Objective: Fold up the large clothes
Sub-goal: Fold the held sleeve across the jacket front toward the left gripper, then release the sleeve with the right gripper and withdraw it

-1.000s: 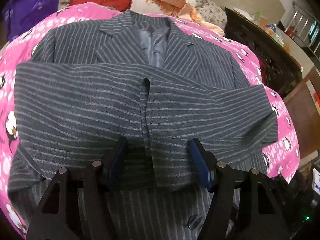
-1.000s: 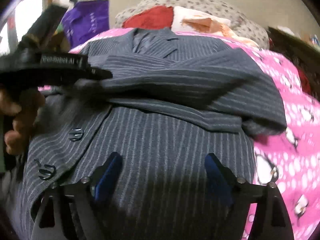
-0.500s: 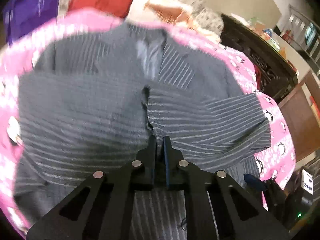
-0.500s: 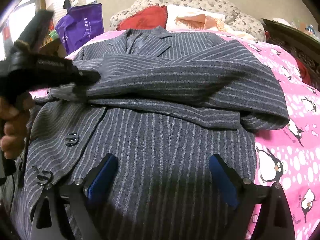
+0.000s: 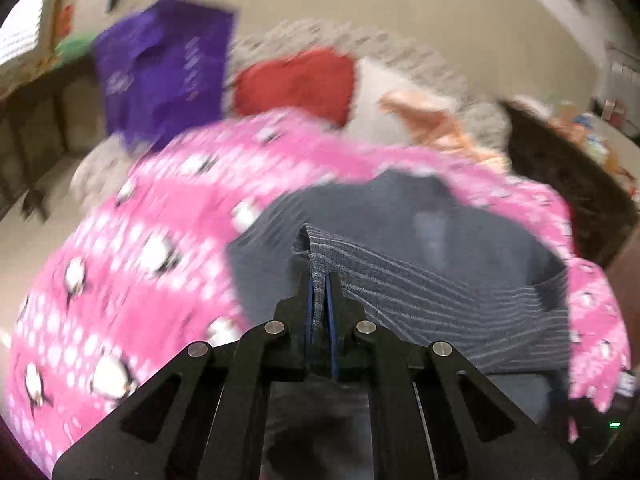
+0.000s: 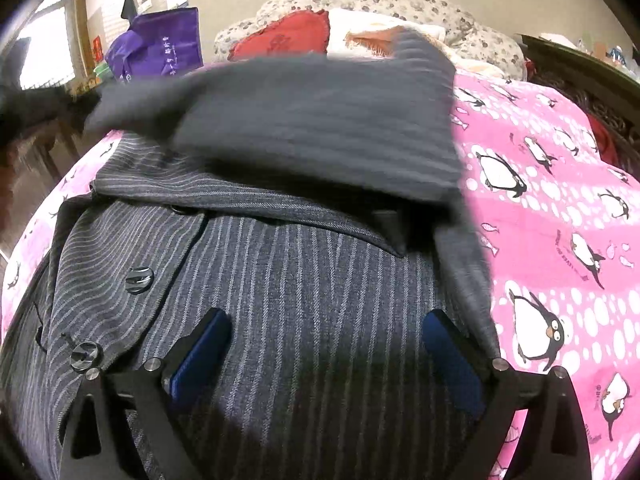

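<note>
A grey pinstriped suit jacket (image 6: pixel 288 288) lies front up on a pink penguin-print bedspread (image 6: pixel 560 216). My left gripper (image 5: pixel 319 292) is shut on the cuff of a folded sleeve (image 5: pixel 440 292) and holds it lifted above the jacket. In the right wrist view that sleeve (image 6: pixel 320 120) hangs blurred in the air across the chest. My right gripper (image 6: pixel 326 344) is open and empty, low over the jacket's lower front near its buttons (image 6: pixel 139 276).
A red cushion (image 6: pixel 284 38), a peach cloth (image 5: pixel 432 116) and a spotted pillow (image 6: pixel 460 16) lie at the bed's head. A purple bag (image 6: pixel 160 44) stands at the far left. Dark wooden furniture (image 5: pixel 568 184) borders the bed's right side.
My left gripper closed on the sleeve cuff, then lifted it up and swung left. The right gripper stayed open over the jacket's lower front, edging forward.
</note>
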A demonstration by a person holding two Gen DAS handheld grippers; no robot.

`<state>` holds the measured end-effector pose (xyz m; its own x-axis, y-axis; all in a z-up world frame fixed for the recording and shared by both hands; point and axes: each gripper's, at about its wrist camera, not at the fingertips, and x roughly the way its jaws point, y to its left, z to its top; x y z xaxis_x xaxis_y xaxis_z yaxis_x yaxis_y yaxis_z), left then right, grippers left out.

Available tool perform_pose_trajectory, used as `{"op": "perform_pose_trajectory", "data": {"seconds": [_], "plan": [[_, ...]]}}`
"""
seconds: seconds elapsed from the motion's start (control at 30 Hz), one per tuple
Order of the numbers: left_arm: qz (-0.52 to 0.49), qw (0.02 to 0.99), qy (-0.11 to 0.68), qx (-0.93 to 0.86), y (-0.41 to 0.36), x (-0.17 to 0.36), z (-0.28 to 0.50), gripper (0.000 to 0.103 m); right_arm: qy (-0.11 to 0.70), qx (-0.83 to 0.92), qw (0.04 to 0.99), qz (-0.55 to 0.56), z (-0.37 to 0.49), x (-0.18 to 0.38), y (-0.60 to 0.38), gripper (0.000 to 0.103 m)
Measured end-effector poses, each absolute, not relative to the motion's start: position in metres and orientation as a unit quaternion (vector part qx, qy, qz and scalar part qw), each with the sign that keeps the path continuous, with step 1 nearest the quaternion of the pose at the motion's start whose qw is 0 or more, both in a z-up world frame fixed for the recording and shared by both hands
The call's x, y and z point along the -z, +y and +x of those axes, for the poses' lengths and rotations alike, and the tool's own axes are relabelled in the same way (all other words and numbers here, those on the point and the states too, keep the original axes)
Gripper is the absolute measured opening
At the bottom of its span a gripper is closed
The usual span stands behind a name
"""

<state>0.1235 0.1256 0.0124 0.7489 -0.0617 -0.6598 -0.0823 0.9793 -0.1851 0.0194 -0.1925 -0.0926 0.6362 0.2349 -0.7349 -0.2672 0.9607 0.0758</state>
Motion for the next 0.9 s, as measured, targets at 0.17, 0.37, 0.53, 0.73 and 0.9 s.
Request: {"op": "perform_pose_trajectory", "data": {"seconds": [0.17, 0.37, 0.53, 0.73, 0.9], "plan": [[-0.108, 0.903, 0.416, -0.024, 0.136, 0.043, 0.126, 0.009, 0.405, -0.141, 0.903, -0.017, 0.022, 0.094, -0.195, 0.097], [-0.096, 0.925, 0.358, -0.087, 0.141, 0.012, 0.105, 0.015, 0.396, -0.146, 0.906, 0.017, 0.018, 0.08, -0.209, 0.093], [-0.073, 0.941, 0.327, -0.049, 0.114, -0.007, 0.116, 0.015, 0.312, -0.143, 0.939, 0.032, 0.023, 0.027, -0.218, 0.058], [-0.043, 0.914, 0.401, -0.052, 0.085, 0.063, 0.14, 0.015, 0.355, -0.249, 0.899, 0.053, 0.113, -0.003, -0.184, 0.038], [-0.026, 0.919, 0.388, -0.06, 0.078, 0.072, 0.133, 0.015, 0.43, -0.17, 0.886, 0.013, 0.176, 0.052, -0.224, 0.0]]}}
